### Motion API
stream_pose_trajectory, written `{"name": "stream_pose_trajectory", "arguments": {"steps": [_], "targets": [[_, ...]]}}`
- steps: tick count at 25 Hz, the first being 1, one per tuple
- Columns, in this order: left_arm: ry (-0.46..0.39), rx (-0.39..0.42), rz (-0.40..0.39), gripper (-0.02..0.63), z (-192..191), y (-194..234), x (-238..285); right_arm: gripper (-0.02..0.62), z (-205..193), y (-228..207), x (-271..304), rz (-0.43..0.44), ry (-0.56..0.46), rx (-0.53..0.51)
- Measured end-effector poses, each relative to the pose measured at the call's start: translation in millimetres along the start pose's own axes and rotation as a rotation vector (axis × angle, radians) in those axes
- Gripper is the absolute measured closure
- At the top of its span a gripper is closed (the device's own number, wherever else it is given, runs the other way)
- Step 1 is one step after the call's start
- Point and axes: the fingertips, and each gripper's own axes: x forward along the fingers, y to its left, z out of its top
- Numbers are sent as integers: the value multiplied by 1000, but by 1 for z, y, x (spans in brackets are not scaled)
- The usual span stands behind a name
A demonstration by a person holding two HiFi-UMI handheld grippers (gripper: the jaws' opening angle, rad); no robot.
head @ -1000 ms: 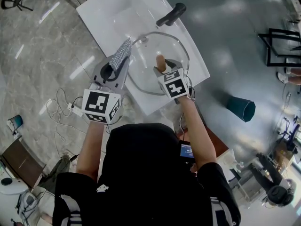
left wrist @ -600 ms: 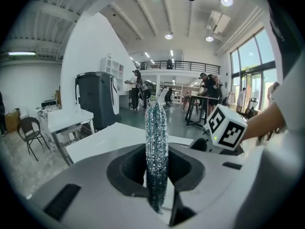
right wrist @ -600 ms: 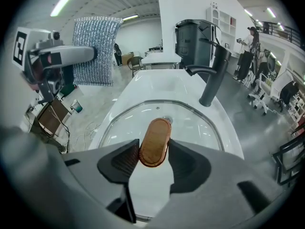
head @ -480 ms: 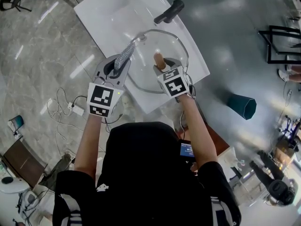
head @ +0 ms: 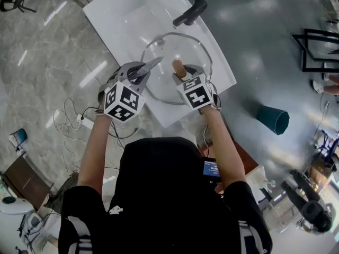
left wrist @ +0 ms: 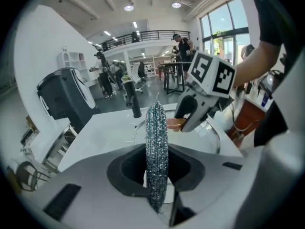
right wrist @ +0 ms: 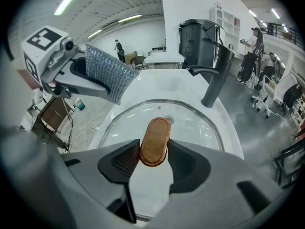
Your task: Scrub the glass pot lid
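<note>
My right tongs (right wrist: 153,155) have just been closing and now clamp the knob (right wrist: 154,138) of the lid (right wrist: 195,120). My left tongs (left wrist: 157,174) pinch a scrubber (left wrist: 156,137), just left of that knob.

No legible text, brand, number or sign anywhere in view.

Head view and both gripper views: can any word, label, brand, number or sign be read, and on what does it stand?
No word, brand or number can be read in any view.
Left marker cube and right marker cube: black-and-white square patterns only, no letters.
Blue screen at the person's waist: too small to read.
White print on the black shirt: too small to read.
</note>
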Motion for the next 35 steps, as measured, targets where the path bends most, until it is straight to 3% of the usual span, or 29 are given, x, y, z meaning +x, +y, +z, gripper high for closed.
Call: {"name": "stream_pose_trajectory", "arguments": {"steps": [9, 18, 35], "targets": [[121, 267, -4, 535, -4, 1, 31, 420, 1, -1, 2, 13, -6, 2], [196, 367, -11, 535, -15, 7, 53, 420, 0, -2, 4, 25, -15, 19], [249, 551, 23, 534, -24, 5, 76, 422, 0, 0, 3, 29, -32, 40]]}}
